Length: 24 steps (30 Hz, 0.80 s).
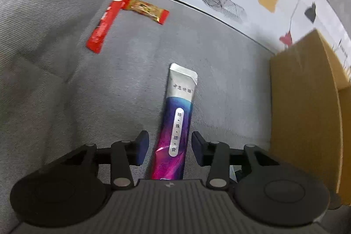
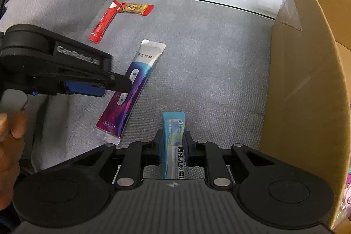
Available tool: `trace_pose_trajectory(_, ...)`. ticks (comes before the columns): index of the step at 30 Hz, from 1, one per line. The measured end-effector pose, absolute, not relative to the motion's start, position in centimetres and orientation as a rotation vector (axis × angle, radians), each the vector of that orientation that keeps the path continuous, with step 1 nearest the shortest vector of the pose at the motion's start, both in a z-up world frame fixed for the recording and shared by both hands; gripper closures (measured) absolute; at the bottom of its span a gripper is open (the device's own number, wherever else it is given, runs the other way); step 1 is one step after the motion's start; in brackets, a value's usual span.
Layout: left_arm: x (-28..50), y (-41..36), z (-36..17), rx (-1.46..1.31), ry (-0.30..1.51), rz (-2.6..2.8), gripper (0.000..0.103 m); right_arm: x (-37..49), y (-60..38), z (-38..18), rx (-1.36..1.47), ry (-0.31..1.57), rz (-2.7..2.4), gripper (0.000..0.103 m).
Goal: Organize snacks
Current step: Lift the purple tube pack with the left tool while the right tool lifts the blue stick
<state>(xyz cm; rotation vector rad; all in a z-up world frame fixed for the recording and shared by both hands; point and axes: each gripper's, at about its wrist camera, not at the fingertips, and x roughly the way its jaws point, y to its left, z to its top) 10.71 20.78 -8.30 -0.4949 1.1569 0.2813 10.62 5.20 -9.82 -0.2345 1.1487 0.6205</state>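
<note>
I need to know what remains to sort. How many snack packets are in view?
4: red stick and gold bar lying far left; purple stick lying between the open left gripper pads; blue stick clamped in the right gripper. The cardboard box may hide more.

Obstacles: cardboard box (image 2: 307, 80), tall wall closing the right side; purple sachet (image 2: 129, 89) lying mid-cloth; red sachet (image 2: 104, 22) and gold sachet (image 2: 136, 8), touching, farther back. Free room: bare grey cloth (image 2: 208, 58) between purple sachet and box, and left of it.
</note>
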Motion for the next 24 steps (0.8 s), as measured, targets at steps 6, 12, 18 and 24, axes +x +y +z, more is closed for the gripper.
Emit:
trace_pose_trajectory(6, 11.8, 19.1, -9.1, -0.386, 1.188, 0.284, 0.053, 10.6, 5.7, -10.3, -0.242, 1.16, 0.619, 0.08)
trace_pose_trajectory(12, 11.8, 19.1, -9.1, -0.344, 1.188, 0.276, 0.054, 10.9, 5.3, -10.4, -0.251, 1.185, 0.611, 0.07)
trace_pose_trajectory(18, 11.5, 19.4, -8.9, -0.325, 1.196, 0.281, 0.056, 10.4, 5.5, -11.0, -0.312, 1.229, 0.608, 0.066)
trace_pose_trajectory(24, 11.3, 19.2, -8.6, -0.307, 1.191, 0.283, 0.068, 9.8, 5.8, -10.9, -0.373, 1.193, 0.614, 0.085)
